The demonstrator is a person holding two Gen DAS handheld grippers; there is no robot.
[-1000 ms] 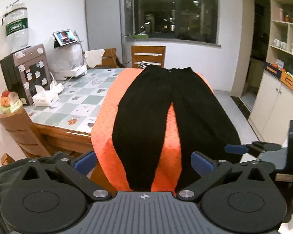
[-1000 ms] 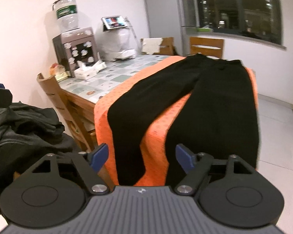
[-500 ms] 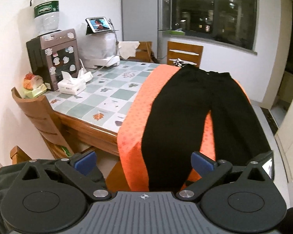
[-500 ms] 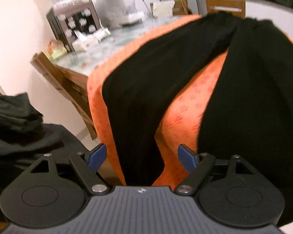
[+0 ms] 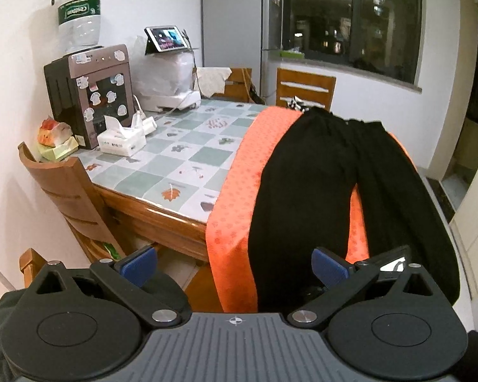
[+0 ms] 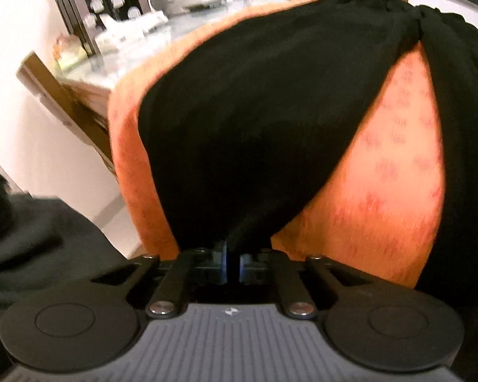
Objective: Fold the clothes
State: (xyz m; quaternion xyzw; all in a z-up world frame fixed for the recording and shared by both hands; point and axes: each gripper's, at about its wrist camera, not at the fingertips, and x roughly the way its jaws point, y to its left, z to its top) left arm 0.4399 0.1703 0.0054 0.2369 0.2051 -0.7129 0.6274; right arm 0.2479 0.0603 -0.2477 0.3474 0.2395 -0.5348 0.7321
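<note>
Black trousers (image 5: 318,175) lie lengthwise on an orange cloth (image 5: 235,197) over the table's right side, both legs hanging over the near edge. In the right wrist view my right gripper (image 6: 232,261) is closing, its blue pads pinching the bottom hem of the left leg of the trousers (image 6: 255,111). The fabric bunches into the jaws, with the orange cloth (image 6: 392,159) to the right. My left gripper (image 5: 235,264) stands open, short of that hanging leg, with nothing between its fingers. Part of the right gripper's body (image 5: 393,261) shows behind its right finger.
A tiled wooden table (image 5: 188,159) carries a tissue box (image 5: 121,140) and a water dispenser (image 5: 89,95) at the left. A wooden chair (image 5: 67,191) stands at the table's near left corner. Dark clothes (image 6: 32,238) are heaped at the lower left.
My right gripper dropped forward to the left trouser leg's hem and went from open to shut on it. My left gripper shifted left and stayed open.
</note>
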